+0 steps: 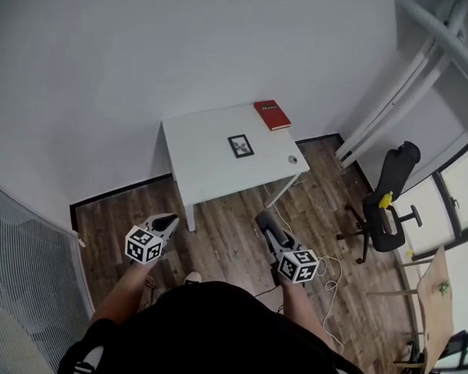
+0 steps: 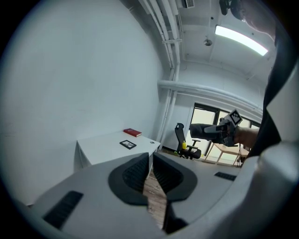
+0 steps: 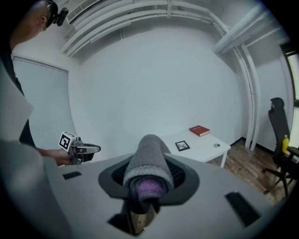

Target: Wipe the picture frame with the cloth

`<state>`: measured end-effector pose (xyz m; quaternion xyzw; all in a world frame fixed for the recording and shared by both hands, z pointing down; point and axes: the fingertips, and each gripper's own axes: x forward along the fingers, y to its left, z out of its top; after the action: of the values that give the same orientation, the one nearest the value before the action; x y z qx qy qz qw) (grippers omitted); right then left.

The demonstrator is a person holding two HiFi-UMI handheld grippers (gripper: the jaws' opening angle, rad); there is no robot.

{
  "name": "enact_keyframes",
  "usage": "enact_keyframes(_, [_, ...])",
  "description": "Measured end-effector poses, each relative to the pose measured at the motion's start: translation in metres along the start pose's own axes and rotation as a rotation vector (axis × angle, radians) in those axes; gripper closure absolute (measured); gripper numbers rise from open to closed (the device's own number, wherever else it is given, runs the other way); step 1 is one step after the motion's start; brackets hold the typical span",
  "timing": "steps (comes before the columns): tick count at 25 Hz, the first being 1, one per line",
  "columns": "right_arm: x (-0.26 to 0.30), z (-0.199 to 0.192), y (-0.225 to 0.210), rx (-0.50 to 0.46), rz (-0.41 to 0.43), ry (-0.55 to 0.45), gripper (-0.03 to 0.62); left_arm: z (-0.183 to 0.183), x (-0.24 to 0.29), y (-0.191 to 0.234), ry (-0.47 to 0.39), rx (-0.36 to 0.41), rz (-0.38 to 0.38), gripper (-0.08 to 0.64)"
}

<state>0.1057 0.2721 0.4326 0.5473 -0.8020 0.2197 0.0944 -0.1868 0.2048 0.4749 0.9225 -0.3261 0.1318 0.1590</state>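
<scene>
Closest in, the person in a dark top holds both tools low over the brown wooden plank floor [image 1: 224, 229], short of the table. The left gripper [image 2: 150, 162] has its black ribbed fingers [image 2: 134, 175] pressed together with nothing between them. The right gripper [image 1: 264, 220] has its fingers pinching a rolled grey cloth with a purple inner layer [image 3: 148, 161]. The roll bulges up and out past the finger pads.

Further on stands a small white rectangular table [image 1: 207, 172], set against the white wall and well apart from both grippers. A small black-edged picture frame [image 1: 241, 145] lies flat near the middle of the table top, touched by neither gripper nor the cloth. A small round grey object [image 1: 293, 159] sits near the table's front right corner. A red hardcover book [image 1: 271, 114] lies at the far right corner, next to the wall.

To the right of the table and apart from it stands a black wheeled office chair [image 1: 389, 196] with something yellow on it.
</scene>
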Motion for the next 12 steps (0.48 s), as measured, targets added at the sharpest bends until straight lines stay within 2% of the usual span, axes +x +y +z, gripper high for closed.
enact_keyframes(4, [0.009, 0.007, 0.0, 0.003, -0.032, -0.001, 0.483, 0.017, 0.015, 0.021, -0.001, 0.012, -0.025, 0.526])
enact_keyframes(12, [0.01, 0.026, -0.022, 0.027, -0.155, -0.037, 0.483, 0.052, 0.063, 0.026, -0.009, 0.084, -0.146, 0.526])
